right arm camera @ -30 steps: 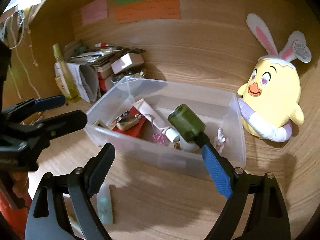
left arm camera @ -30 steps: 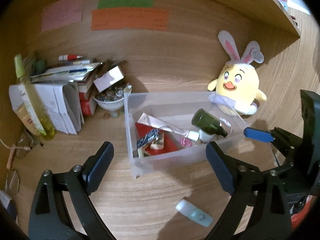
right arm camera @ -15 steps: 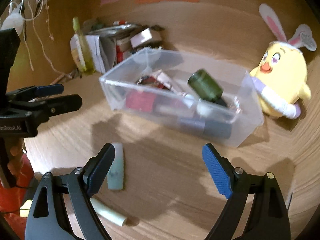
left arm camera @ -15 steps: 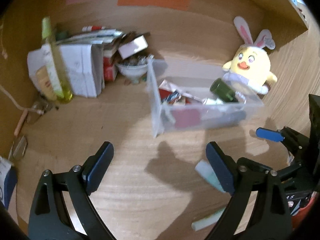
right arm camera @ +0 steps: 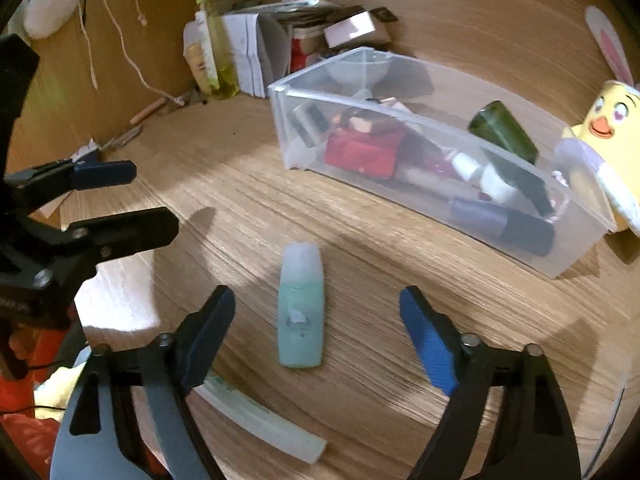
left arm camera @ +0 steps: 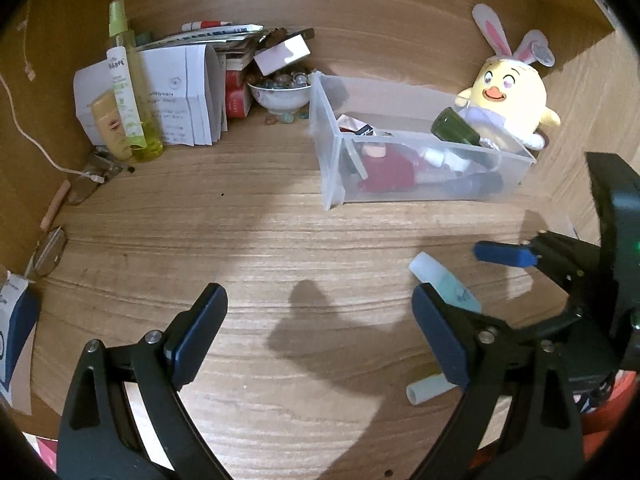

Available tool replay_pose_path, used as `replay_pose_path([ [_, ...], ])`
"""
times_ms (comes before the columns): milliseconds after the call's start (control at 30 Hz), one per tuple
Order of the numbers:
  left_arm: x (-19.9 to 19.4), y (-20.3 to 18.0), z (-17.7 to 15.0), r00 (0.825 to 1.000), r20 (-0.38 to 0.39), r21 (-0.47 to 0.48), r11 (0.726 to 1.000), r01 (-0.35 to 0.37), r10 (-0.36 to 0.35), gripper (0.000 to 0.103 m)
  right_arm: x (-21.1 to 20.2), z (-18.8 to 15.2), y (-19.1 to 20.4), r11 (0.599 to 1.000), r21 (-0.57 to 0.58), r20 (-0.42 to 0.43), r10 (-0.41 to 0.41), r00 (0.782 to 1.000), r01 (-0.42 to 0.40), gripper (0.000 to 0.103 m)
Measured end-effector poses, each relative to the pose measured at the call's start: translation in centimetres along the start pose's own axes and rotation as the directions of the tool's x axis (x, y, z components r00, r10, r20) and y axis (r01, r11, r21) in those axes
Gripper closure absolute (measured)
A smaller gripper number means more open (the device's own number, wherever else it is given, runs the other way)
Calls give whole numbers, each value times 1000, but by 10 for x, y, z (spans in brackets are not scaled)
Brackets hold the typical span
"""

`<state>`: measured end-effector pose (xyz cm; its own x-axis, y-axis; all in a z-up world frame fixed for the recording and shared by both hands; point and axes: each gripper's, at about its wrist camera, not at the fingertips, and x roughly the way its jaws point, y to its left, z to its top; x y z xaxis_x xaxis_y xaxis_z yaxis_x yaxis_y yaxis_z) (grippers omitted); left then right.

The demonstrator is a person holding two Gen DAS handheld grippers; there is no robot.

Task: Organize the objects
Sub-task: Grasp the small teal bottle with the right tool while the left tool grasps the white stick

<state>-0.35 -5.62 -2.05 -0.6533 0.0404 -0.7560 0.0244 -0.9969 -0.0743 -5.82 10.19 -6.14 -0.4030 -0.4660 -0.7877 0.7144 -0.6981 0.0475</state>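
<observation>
We see a wooden worktop [left arm camera: 248,240] with a clear plastic bin [right arm camera: 420,168] at the far right, already holding a dark green bottle [right arm camera: 502,132], a red box [right arm camera: 362,152] and other small items, so much of the sorting looks done. Two pieces remain outside: a teal tube [right arm camera: 301,312] lying flat between the spread, empty jaws of our right gripper [right arm camera: 318,332], and a pale tube [right arm camera: 260,424] nearer us. Our left gripper [left arm camera: 320,328] hovers over bare wood, jaws also spread and empty. The tube's label is too blurred to read; writing on the yellow spray bottle [left arm camera: 128,88] and the wall notes is illegible.
</observation>
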Motion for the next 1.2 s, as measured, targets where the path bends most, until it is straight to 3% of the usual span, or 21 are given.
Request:
replay_pose_path([
  [200, -6, -2, -6, 1000, 2, 22, 1000, 7, -7, 9, 14, 4, 7, 1000, -7, -30, -24, 999, 24, 50],
  [400, -7, -12, -11, 999, -16, 47, 998, 49, -48, 9, 13, 3, 5, 999, -1, -15, -47, 999, 47, 80],
  [567, -2, -31, -18, 994, -47, 92, 990, 104, -100, 9, 6, -4, -12, 997, 65, -1, -40, 999, 40, 80],
  [767, 6, -57, -26, 986, -86, 173, 973, 154, -140, 9, -16, -17, -33, 988, 119, 33, -106, 994, 102, 80],
  [1033, 23, -80, -36, 972, -155, 236, 949, 211, -178, 9, -38, -25, -53, 977, 183, 64, -125, 990, 112, 80],
  [1200, 28, -84, -37, 974, -156, 258, 945, 201, -164, 28, -43, -27, -56, 974, 210, 76, -102, 992, 84, 80],
])
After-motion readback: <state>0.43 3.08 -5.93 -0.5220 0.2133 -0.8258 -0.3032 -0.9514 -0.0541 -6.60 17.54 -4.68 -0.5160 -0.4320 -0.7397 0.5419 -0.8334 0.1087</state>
